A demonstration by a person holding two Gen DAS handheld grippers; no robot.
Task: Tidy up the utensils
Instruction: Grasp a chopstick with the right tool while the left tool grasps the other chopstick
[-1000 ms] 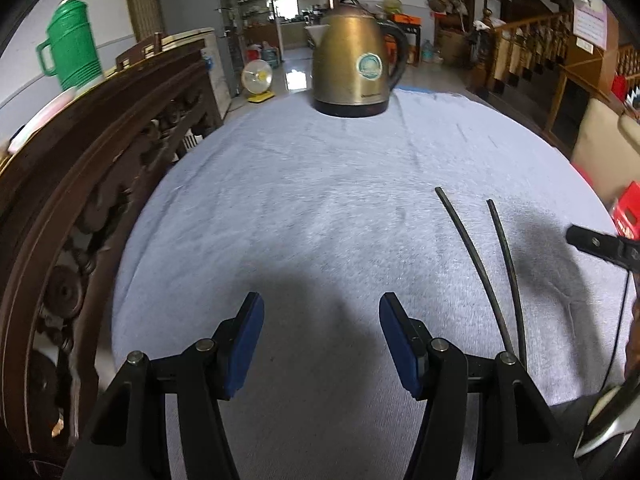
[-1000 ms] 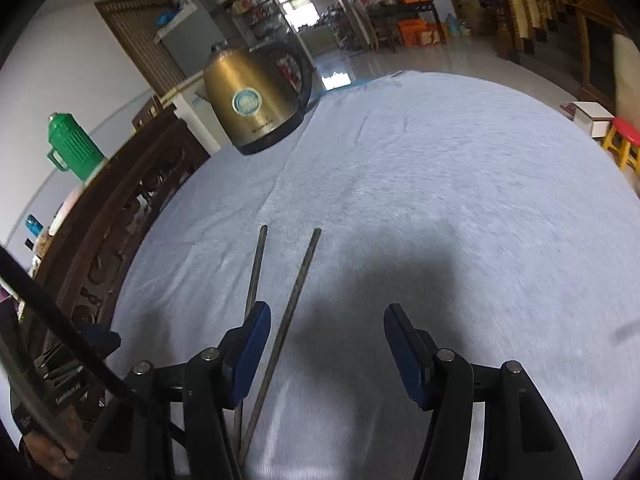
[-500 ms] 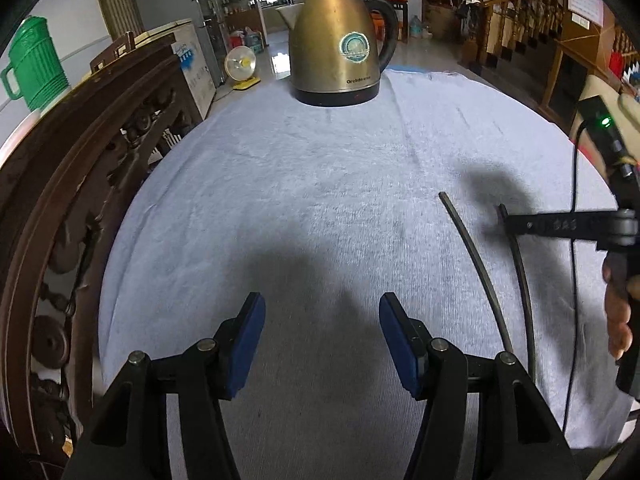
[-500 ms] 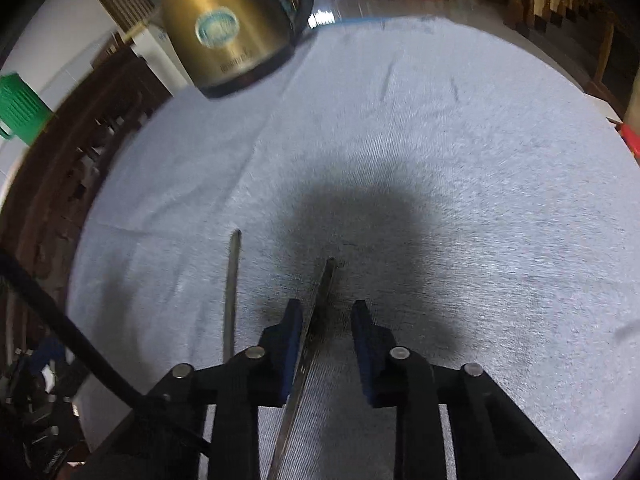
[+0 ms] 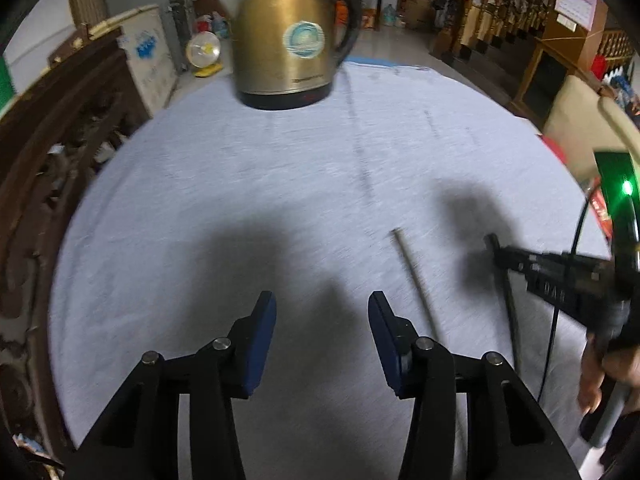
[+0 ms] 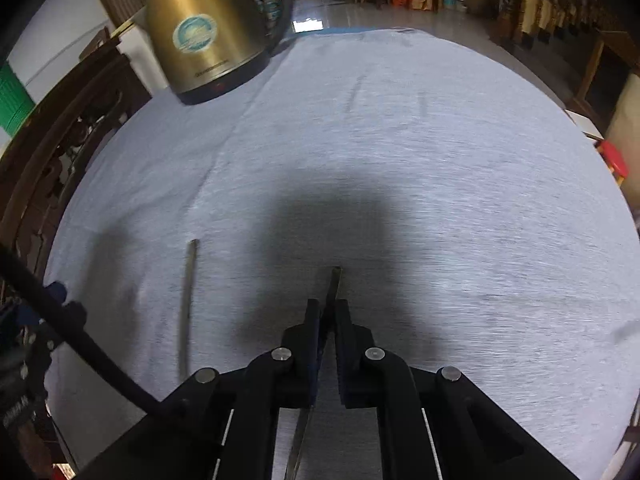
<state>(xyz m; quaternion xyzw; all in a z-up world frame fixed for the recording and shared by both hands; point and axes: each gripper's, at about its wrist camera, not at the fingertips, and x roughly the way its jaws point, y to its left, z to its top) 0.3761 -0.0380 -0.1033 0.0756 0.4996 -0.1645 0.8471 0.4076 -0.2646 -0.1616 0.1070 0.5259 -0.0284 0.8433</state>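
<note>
Left wrist view: the left gripper [image 5: 322, 312] hangs low over the grey tablecloth [image 5: 248, 184], its blue-padded fingers [image 5: 262, 340] spread wide and released, nothing between them. One dark chopstick [image 5: 416, 282] lies flat on the cloth just right of the right-hand finger, its far tip pointing away from the camera. Further right, the right gripper [image 5: 494, 248] reaches in from the right edge, held by a hand [image 5: 600, 376], and sits on a second chopstick [image 5: 510, 320], which runs nearly parallel to the first and apart from it. A brass-coloured electric kettle [image 5: 288, 36] stands at the far edge of the cloth, left of centre. Carved dark wooden furniture [image 5: 52, 152] borders the table on the left.

Right wrist view: the right gripper [image 6: 328, 308] is clenched on the second chopstick [image 6: 334, 284]; its tip projects just beyond the pads and the shaft runs back between the fingers. The first chopstick [image 6: 188, 304] lies loose on the tablecloth [image 6: 440, 160] to the left, well apart. The kettle [image 6: 208, 28] stands far left.
</note>
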